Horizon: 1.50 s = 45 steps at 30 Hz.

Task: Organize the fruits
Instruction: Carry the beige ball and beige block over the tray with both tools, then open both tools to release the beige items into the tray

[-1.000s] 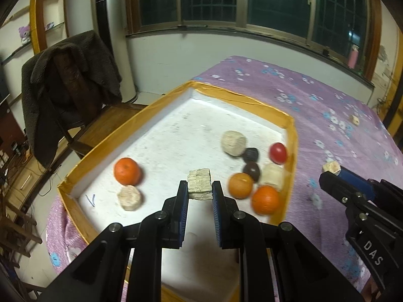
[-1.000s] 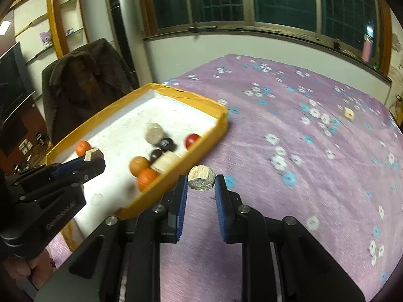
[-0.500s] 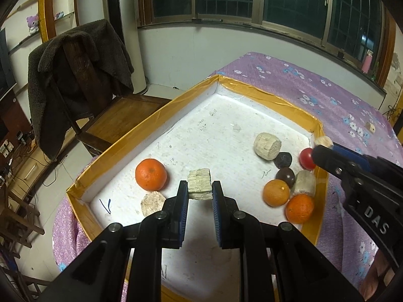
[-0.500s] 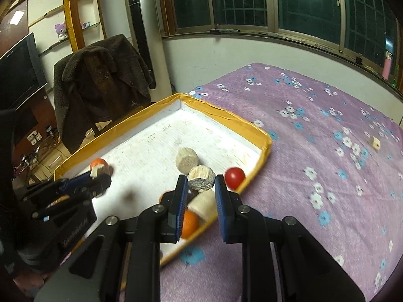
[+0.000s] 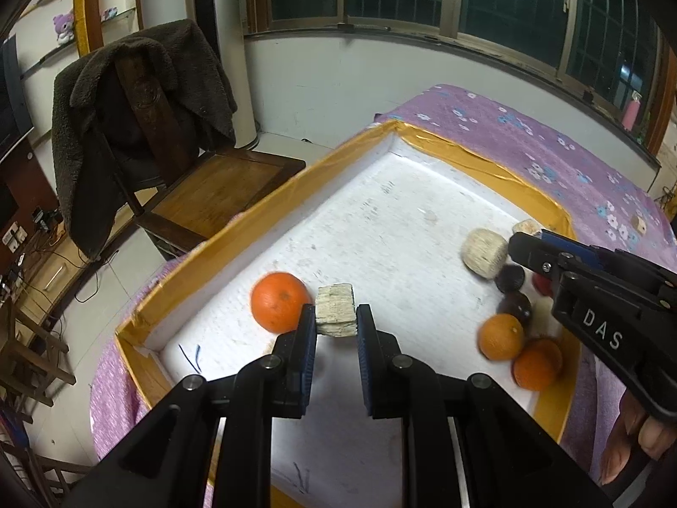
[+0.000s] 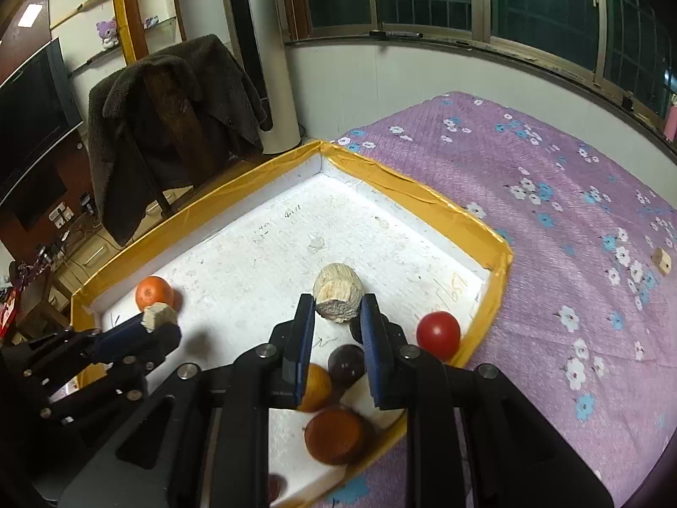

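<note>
A beige block with a rough, squared face (image 5: pixel 336 310) is clamped between the nearly closed fingers of the left gripper (image 5: pixel 336 330), and it is held above the white floor of a yellow-rimmed tray (image 5: pixel 296 182), just beside a single orange (image 5: pixel 279 307) near the tray's left wall. A rounded beige chunk (image 6: pixel 337 298) is pinched in the same way by the fingers of the right gripper (image 6: pixel 337 330), whose pads are drawn in tight against it, above the tray's right-hand half. Below and around that gripper a group of fruits is gathered against the right wall: a red round fruit (image 6: pixel 438 332), a dark plum-like fruit (image 6: pixel 346 360) and two oranges (image 6: pixel 336 434), one of them partly hidden behind a finger. In the left wrist view a pale cylindrical piece (image 5: pixel 484 250) is seen lying in the tray next to these fruits. The tray is set on a bed covered with a purple flowered sheet (image 6: pixel 550 194), on which a small wooden cube (image 6: pixel 662 260) is left well apart from the tray. A wooden chair draped with a dark coat (image 5: pixel 139 97) is seen beyond the tray.
</note>
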Each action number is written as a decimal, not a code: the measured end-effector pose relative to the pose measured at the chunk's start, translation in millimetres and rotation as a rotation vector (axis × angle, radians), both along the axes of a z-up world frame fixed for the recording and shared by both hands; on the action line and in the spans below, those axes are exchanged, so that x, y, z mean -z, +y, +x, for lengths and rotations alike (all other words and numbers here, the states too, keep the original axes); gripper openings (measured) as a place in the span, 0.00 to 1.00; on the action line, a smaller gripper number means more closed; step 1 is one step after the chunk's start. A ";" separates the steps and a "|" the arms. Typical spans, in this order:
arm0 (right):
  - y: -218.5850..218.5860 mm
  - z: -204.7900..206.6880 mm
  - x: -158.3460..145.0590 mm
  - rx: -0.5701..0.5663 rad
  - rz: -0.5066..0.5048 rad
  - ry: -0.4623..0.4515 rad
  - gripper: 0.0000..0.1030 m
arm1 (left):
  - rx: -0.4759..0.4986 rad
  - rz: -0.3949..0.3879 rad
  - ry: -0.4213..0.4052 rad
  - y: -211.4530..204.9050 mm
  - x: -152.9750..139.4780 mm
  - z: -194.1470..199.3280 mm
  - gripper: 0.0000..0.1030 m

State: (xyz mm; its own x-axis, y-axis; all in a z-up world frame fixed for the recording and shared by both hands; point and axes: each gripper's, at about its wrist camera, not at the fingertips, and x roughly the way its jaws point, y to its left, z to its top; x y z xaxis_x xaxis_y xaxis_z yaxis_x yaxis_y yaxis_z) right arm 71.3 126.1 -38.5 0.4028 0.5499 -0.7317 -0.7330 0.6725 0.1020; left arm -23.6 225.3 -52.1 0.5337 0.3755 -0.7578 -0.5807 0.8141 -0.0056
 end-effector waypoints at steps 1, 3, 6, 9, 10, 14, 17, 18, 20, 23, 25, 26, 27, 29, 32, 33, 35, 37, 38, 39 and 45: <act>2.6 2.2 1.2 -0.001 -0.004 -0.002 0.23 | -0.005 0.002 -0.001 2.2 -0.8 0.6 0.16; 4.6 7.0 1.7 0.000 -0.005 0.000 0.23 | -0.013 0.003 -0.003 6.2 -2.5 2.8 0.16; 9.1 15.5 1.4 0.003 -0.009 0.000 0.23 | -0.018 0.007 0.004 8.6 -1.4 8.7 0.16; 16.0 22.4 0.5 0.001 -0.010 -0.001 0.23 | -0.016 0.002 0.009 9.0 -0.4 13.8 0.16; 19.6 26.0 0.2 -0.001 -0.007 0.001 0.23 | -0.013 0.002 0.009 8.0 -0.4 15.1 0.16; 31.5 38.3 -0.2 -0.001 -0.008 0.004 0.23 | 0.012 0.003 0.016 1.8 1.5 19.3 0.16; 39.1 49.3 4.1 0.005 -0.019 0.013 0.23 | 0.025 0.000 0.025 -0.7 3.9 22.1 0.16; 40.3 52.0 5.8 0.007 -0.023 0.016 0.23 | 0.029 -0.002 0.026 -1.1 3.6 22.6 0.16; 42.9 59.4 10.5 0.006 -0.039 0.025 0.23 | 0.039 0.000 0.032 -1.5 3.2 23.9 0.16; 47.0 67.7 15.3 0.009 -0.052 0.035 0.23 | 0.057 -0.002 0.054 -3.2 6.0 26.0 0.16; 51.3 71.2 17.5 0.008 -0.057 0.041 0.23 | 0.065 -0.006 0.064 -3.4 7.1 27.0 0.16; 52.9 72.2 18.5 0.007 -0.058 0.044 0.23 | 0.072 -0.005 0.070 -4.2 7.7 27.1 0.16; 54.4 73.3 19.4 0.005 -0.060 0.048 0.23 | 0.078 -0.003 0.077 -5.2 8.9 27.5 0.16; 57.6 74.6 20.0 -0.001 -0.065 0.055 0.23 | 0.086 -0.011 0.094 -6.8 12.5 28.7 0.16; 60.6 76.0 20.6 -0.002 -0.079 0.057 0.24 | 0.083 -0.018 0.102 -6.9 14.8 28.3 0.17; 61.4 76.9 21.8 -0.003 -0.085 0.062 0.24 | 0.081 -0.016 0.101 -7.1 14.2 27.9 0.17; 62.5 77.9 23.3 -0.004 -0.094 0.070 0.24 | 0.079 -0.015 0.104 -7.1 14.6 27.2 0.17; 62.6 78.6 23.5 -0.003 -0.098 0.070 0.24 | 0.079 -0.016 0.110 -8.2 15.3 26.4 0.17; 62.8 78.9 23.8 -0.002 -0.101 0.071 0.24 | 0.077 -0.018 0.108 -7.9 14.9 25.6 0.17; 63.1 79.6 24.4 0.000 -0.104 0.074 0.24 | 0.076 -0.016 0.106 -8.0 14.2 24.9 0.17; 67.1 81.6 28.2 0.001 -0.141 0.085 0.24 | 0.072 -0.017 0.110 -7.2 12.7 25.3 0.17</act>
